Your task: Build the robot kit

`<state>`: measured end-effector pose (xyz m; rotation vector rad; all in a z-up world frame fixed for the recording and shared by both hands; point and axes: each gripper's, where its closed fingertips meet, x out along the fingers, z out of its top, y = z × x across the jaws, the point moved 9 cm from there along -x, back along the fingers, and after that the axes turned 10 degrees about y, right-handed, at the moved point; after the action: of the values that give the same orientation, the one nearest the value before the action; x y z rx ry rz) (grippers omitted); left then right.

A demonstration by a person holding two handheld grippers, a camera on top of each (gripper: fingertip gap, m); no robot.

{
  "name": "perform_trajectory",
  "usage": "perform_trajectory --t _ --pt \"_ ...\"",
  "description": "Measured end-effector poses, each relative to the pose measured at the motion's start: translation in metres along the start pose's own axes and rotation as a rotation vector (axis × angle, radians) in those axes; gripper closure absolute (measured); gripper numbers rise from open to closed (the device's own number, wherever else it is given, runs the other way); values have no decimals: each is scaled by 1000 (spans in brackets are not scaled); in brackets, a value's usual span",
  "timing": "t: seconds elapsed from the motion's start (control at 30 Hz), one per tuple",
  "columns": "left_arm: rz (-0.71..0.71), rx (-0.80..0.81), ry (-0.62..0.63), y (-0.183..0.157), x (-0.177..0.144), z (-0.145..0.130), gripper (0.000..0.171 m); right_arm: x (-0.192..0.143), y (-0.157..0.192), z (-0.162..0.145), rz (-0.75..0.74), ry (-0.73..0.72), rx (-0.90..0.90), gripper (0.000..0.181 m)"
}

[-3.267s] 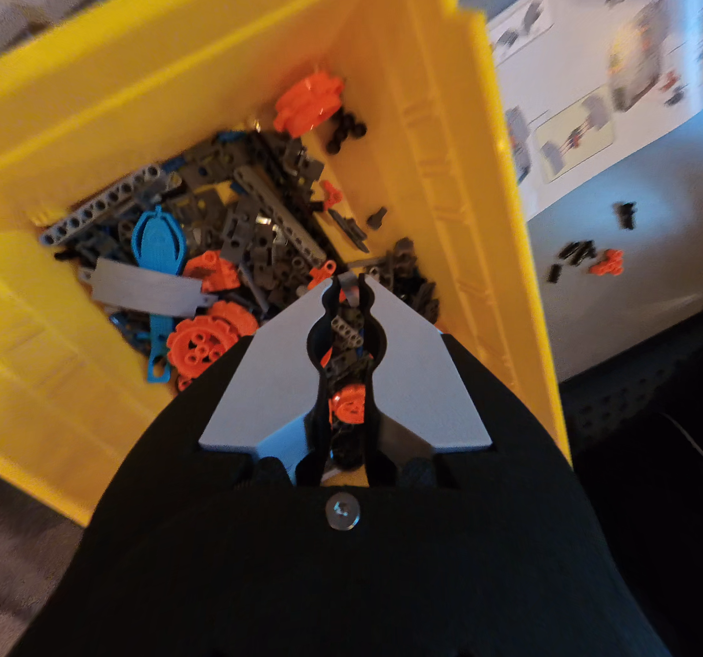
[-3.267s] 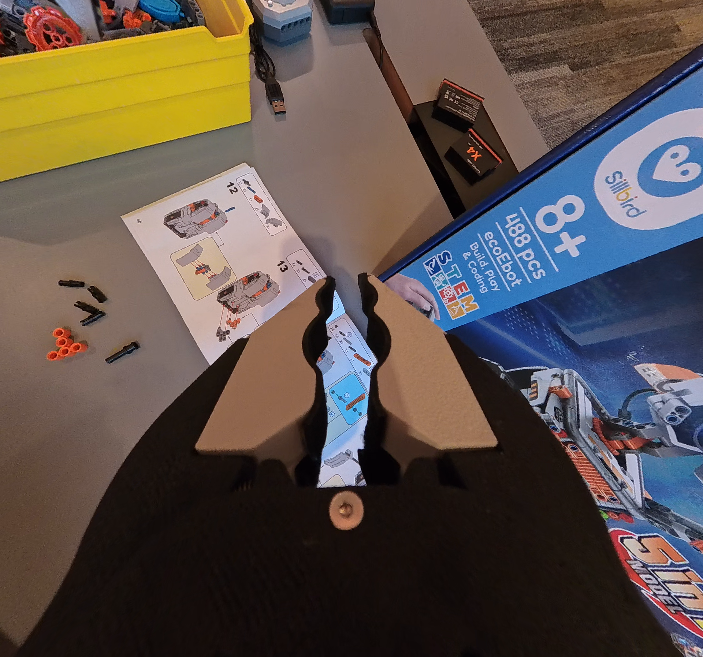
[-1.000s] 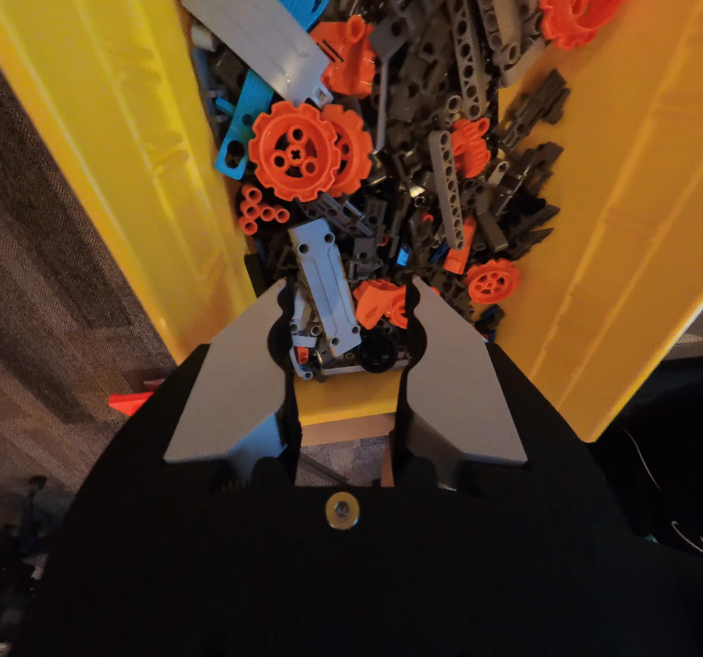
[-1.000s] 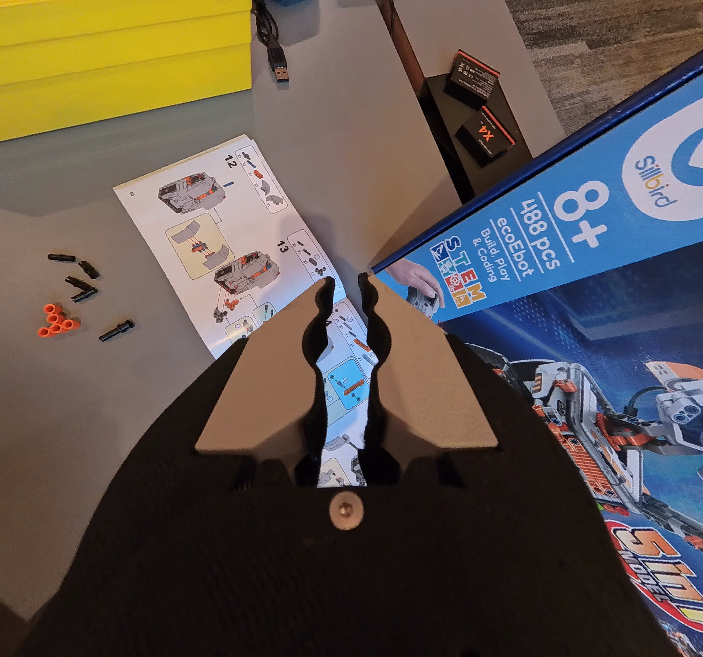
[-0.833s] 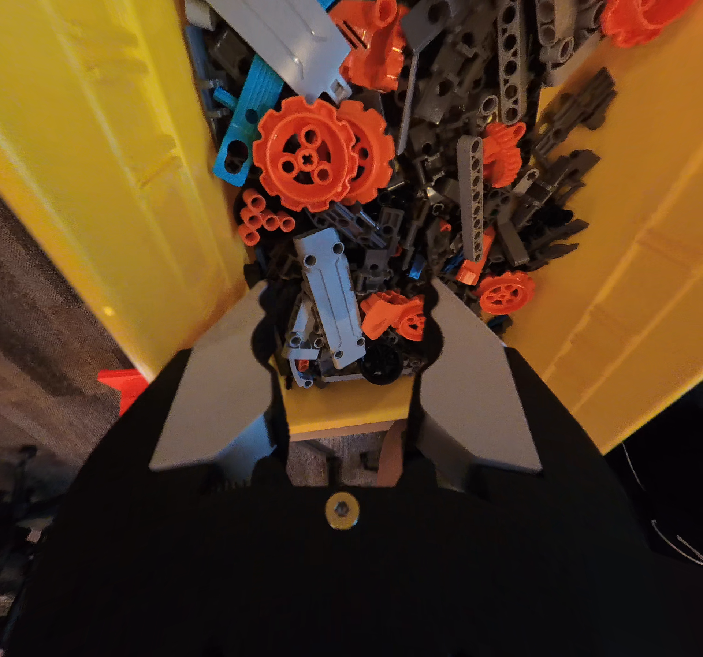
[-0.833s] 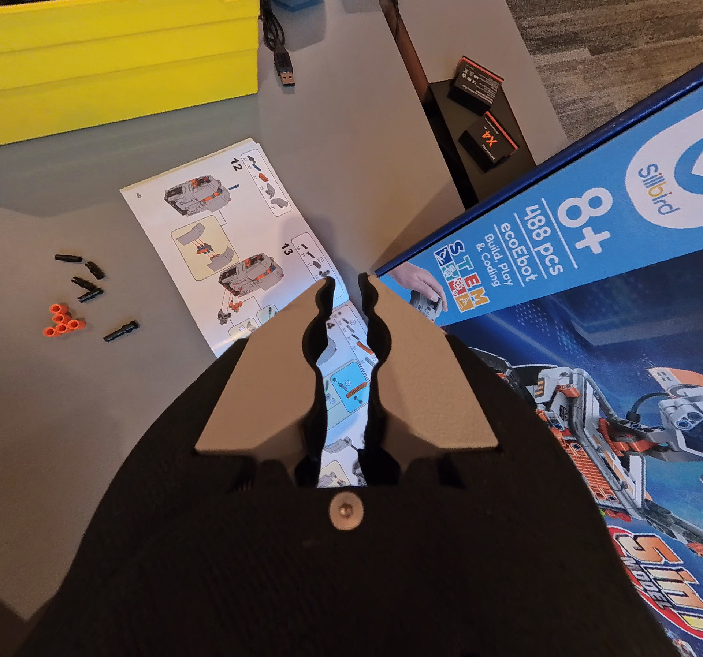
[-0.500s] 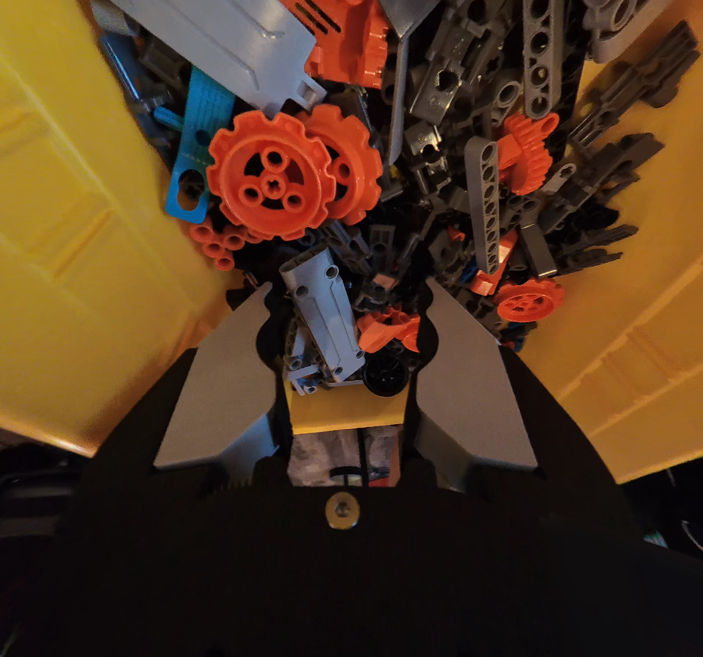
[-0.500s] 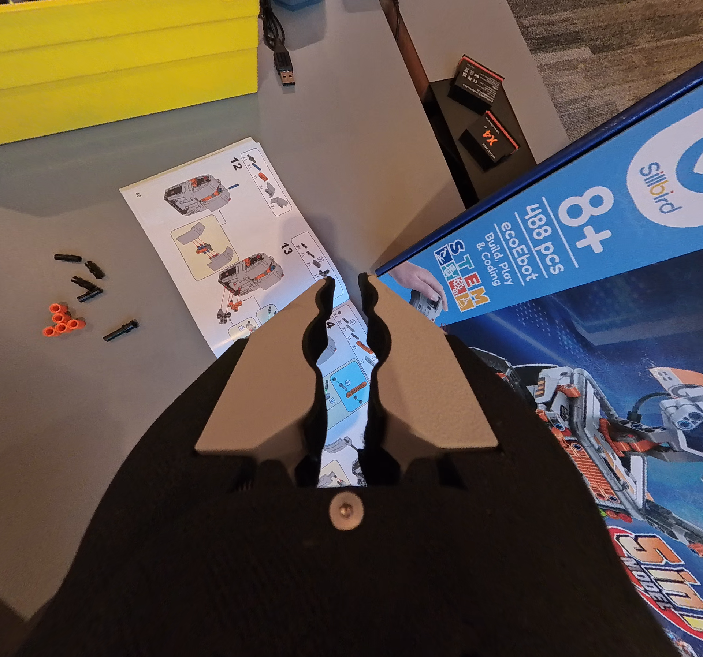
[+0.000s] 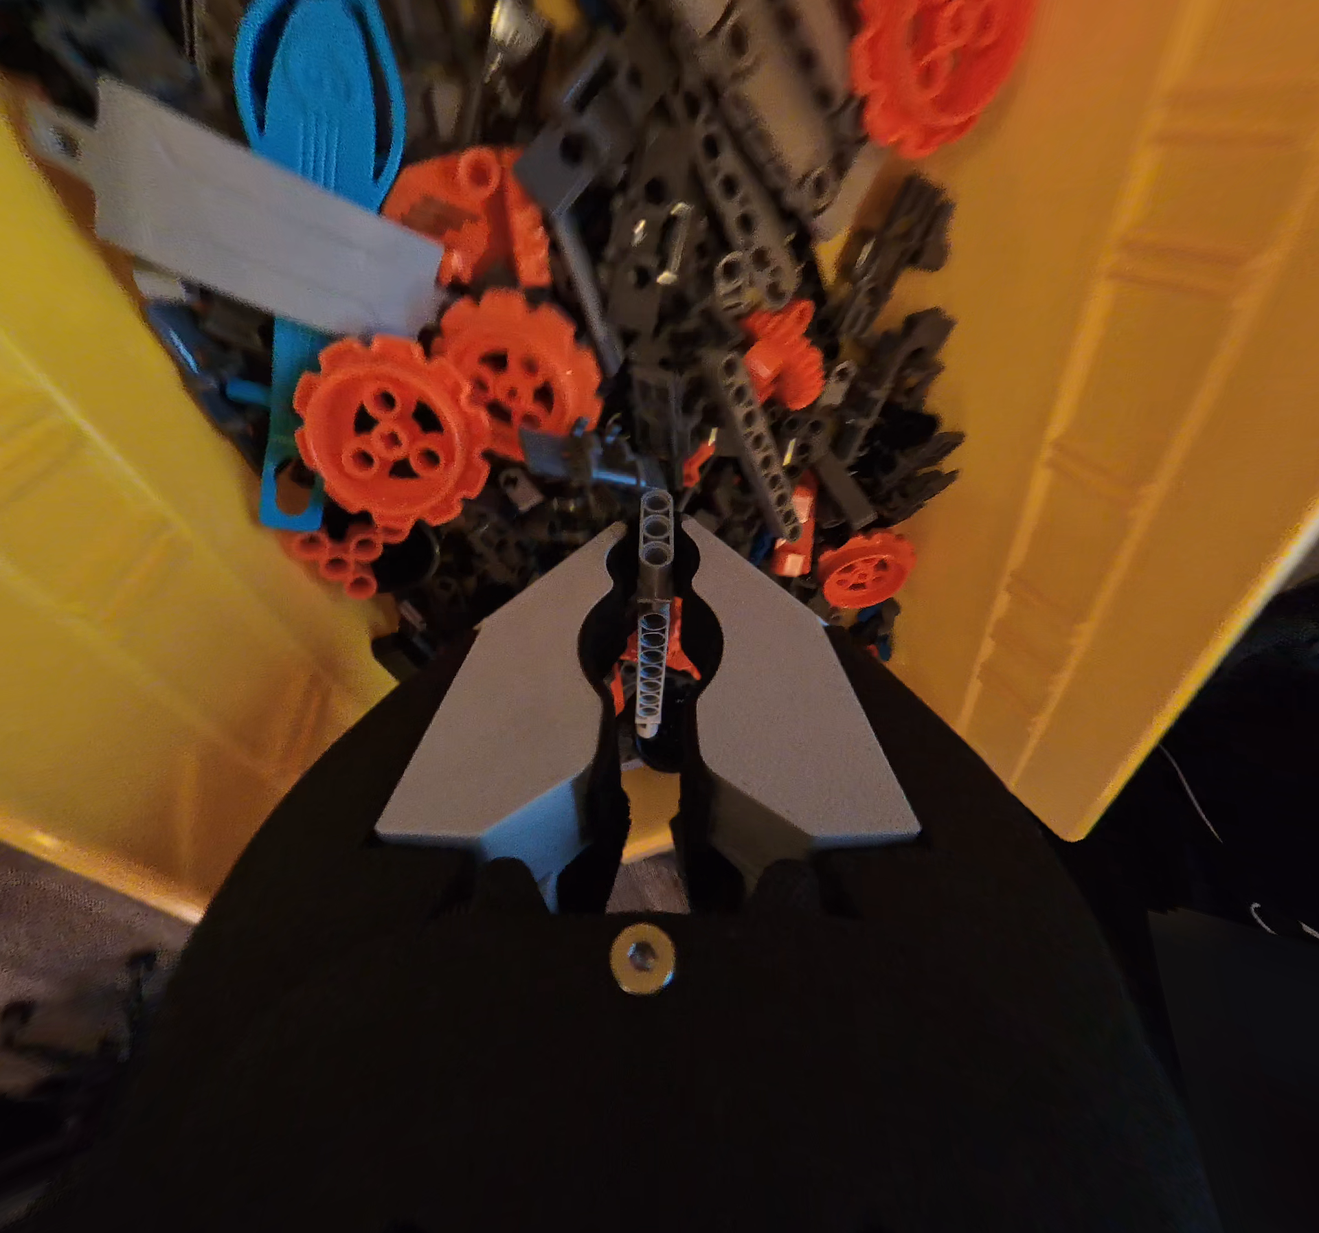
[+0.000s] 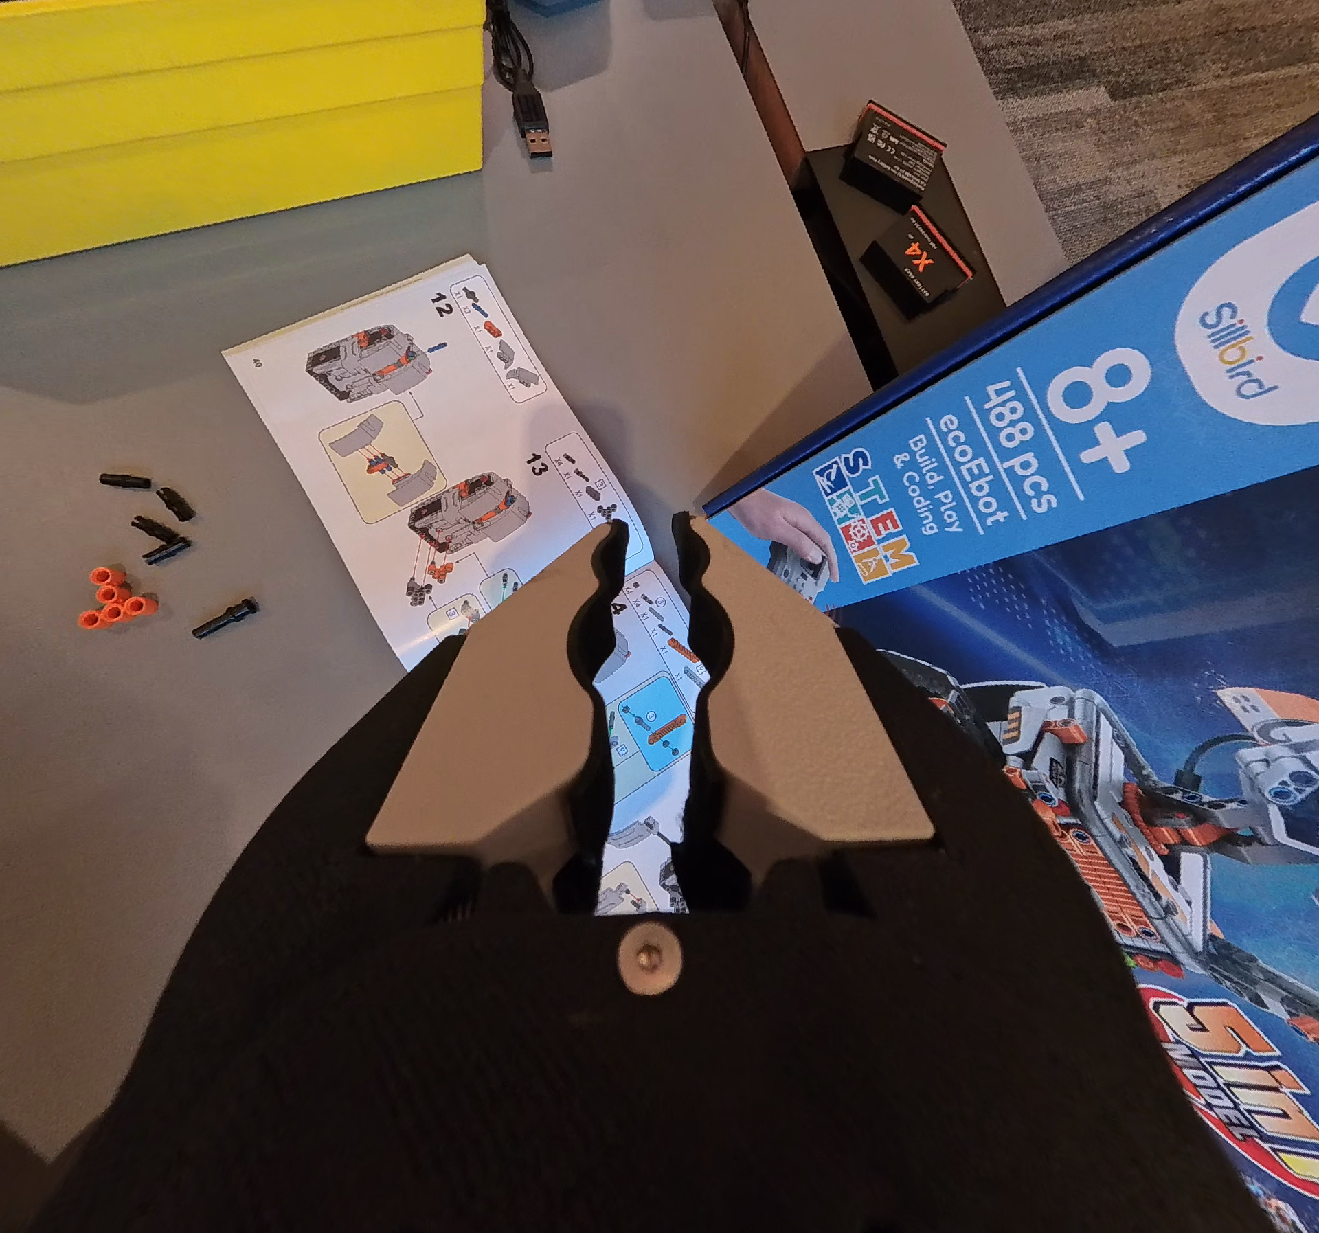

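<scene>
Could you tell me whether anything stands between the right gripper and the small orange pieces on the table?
Nothing upright does. The right gripper hangs over the open booklet; leftward lie only that flat page, bare table and one black pin just short of the orange pieces.

We count one yellow bin, one instruction sheet, one blue box, two black packs, five black pins (loose on the table), three big orange gears.

Left wrist view is dim and warm, with motion blur smearing everything ahead of the gripper; right wrist view is bright and sharp, with soft shadows on the tabletop and wide-angle bending at edges
</scene>
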<state>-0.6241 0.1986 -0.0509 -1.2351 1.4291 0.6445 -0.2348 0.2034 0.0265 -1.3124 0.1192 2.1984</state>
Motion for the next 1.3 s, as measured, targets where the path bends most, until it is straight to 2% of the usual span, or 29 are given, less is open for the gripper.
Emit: perform_trajectory --t 0.13,0.23,0.27,0.3,0.33,0.37,0.47,0.63,0.73,0.8,1.03,1.13,1.3 --pt "-24 127 -137 -17 -15 14 167 0 0 0 1 1 1 168" --pt "-81 169 -301 -28 -32 28 167 0 0 -1 1 4 -1 168" --pt "-115 176 -345 -32 -36 31 165 0 0 -1 1 4 -1 168" --pt "-142 179 -361 -34 -36 33 144 0 0 0 2 4 -2 168" --pt "-145 177 -346 -35 -35 33 124 0 0 -1 3 5 -3 168" --pt "-122 174 -315 -33 -32 31 118 1 0 -1 3 7 -4 168" --pt "6 115 -206 -19 -22 18 119 1 0 -1 4 10 -5 168" --pt "109 -108 -45 11 -9 -6 111 1 0 -2 4 13 -8 168" --pt "61 -163 -19 20 -3 -7 121 2 0 -2 4 18 -9 168" --pt "44 -188 45 23 6 -11 118 2 0 -2 4 22 -11 168" --pt "-20 -185 121 18 18 -15 105 4 2 -2 7 29 -19 168" --pt "-3 -189 149 16 21 -18 104 4 2 -2 9 31 -21 168" --pt "70 -87 210 5 26 -19 101 5 2 -2 10 37 -25 168"
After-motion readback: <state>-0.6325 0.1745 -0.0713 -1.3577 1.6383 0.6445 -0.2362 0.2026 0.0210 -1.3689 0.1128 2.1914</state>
